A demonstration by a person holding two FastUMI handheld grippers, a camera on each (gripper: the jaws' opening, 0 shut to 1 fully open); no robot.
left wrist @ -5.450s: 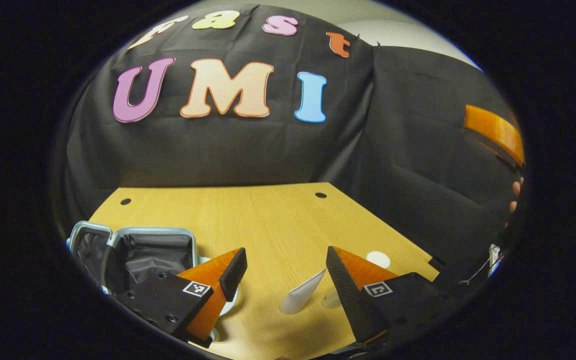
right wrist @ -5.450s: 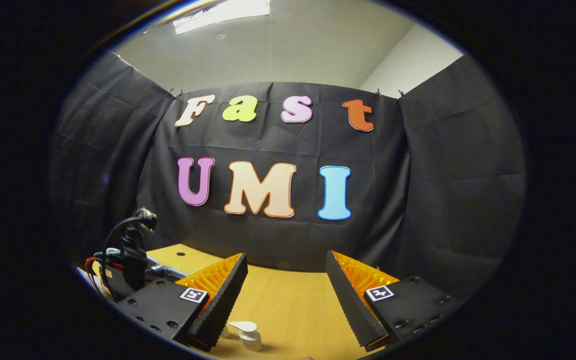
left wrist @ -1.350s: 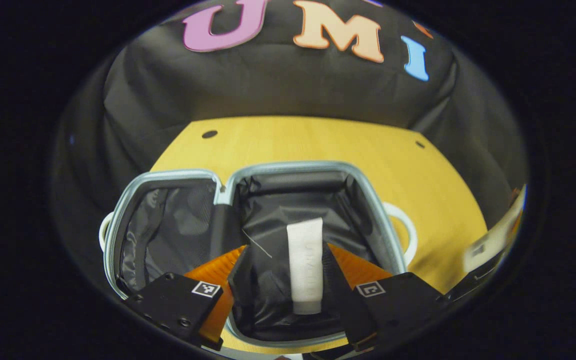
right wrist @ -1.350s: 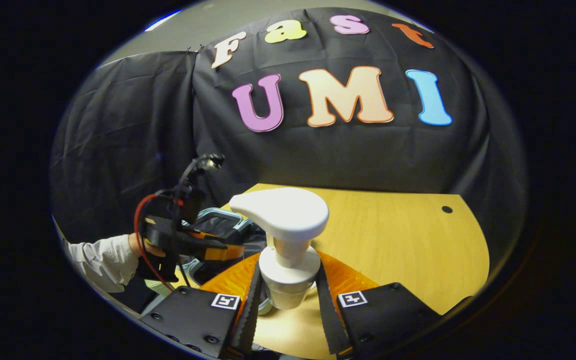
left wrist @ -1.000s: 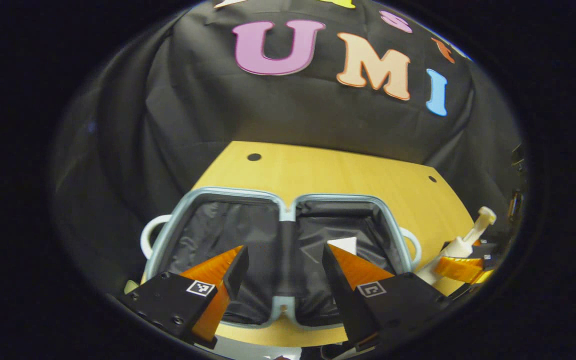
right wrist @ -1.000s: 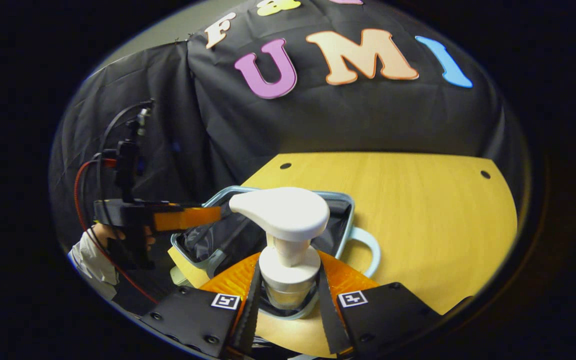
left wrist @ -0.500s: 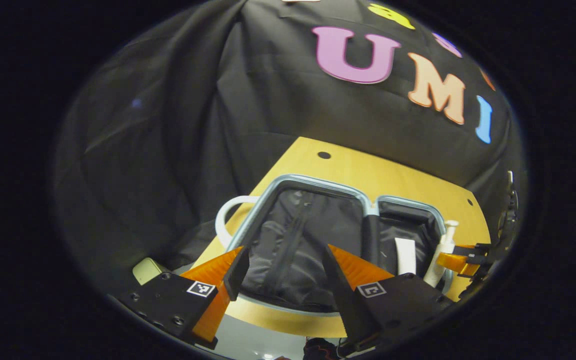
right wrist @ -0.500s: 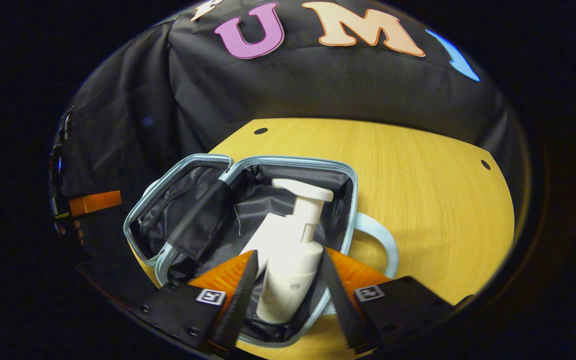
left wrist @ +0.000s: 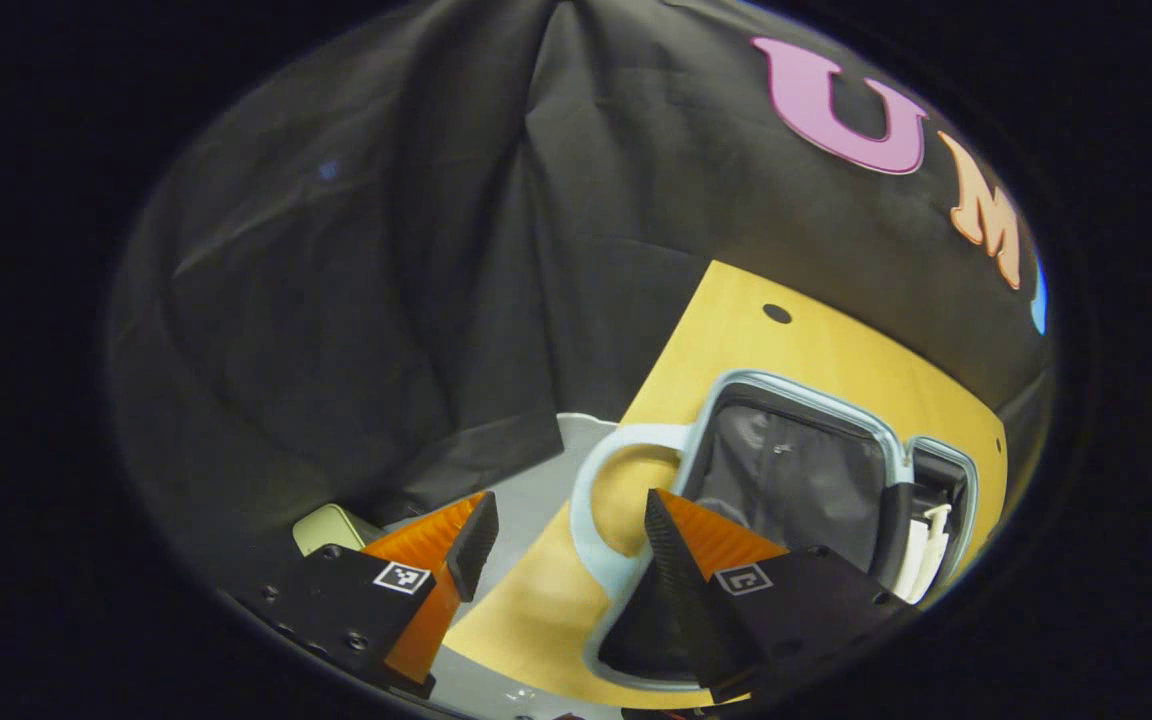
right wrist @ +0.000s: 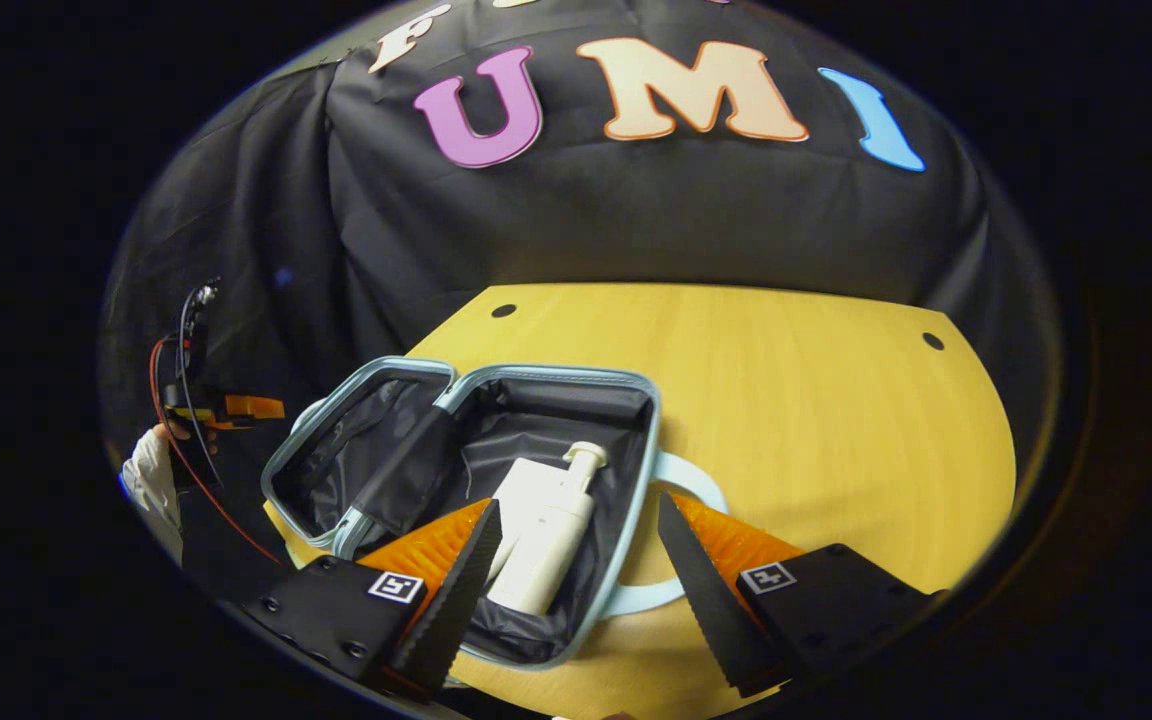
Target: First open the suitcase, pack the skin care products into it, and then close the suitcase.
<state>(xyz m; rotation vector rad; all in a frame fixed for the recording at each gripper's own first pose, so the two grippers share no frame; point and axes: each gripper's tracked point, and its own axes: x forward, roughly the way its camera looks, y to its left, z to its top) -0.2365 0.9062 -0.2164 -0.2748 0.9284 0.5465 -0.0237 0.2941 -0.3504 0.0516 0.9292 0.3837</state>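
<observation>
The small suitcase [right wrist: 556, 373], pale blue rim and black lining, lies open in two halves on the wooden table [right wrist: 816, 400]. A white pump bottle [right wrist: 548, 545] lies in its right half, partly on a white tube [right wrist: 516, 495]. My right gripper [right wrist: 576, 570] is open just above the case's near edge, holding nothing. In the left gripper view the suitcase [left wrist: 796, 385] sits to the right, and my left gripper [left wrist: 566, 540] is open over its pale looped handle [left wrist: 586, 480]. White products [left wrist: 921, 555] peek from the far half.
A second looped handle [right wrist: 696, 480] juts from the case's right side. A hand in a white sleeve [right wrist: 141, 475] holds the other gripper [right wrist: 226, 408] left of the case. Off the table's left edge [left wrist: 526, 590] are grey floor [left wrist: 536, 470] and a pale green object [left wrist: 328, 525].
My right gripper opened, left the pump bottle lying in the case and drew back. My left gripper, open after dropping the tube, swung left to the case's handle.
</observation>
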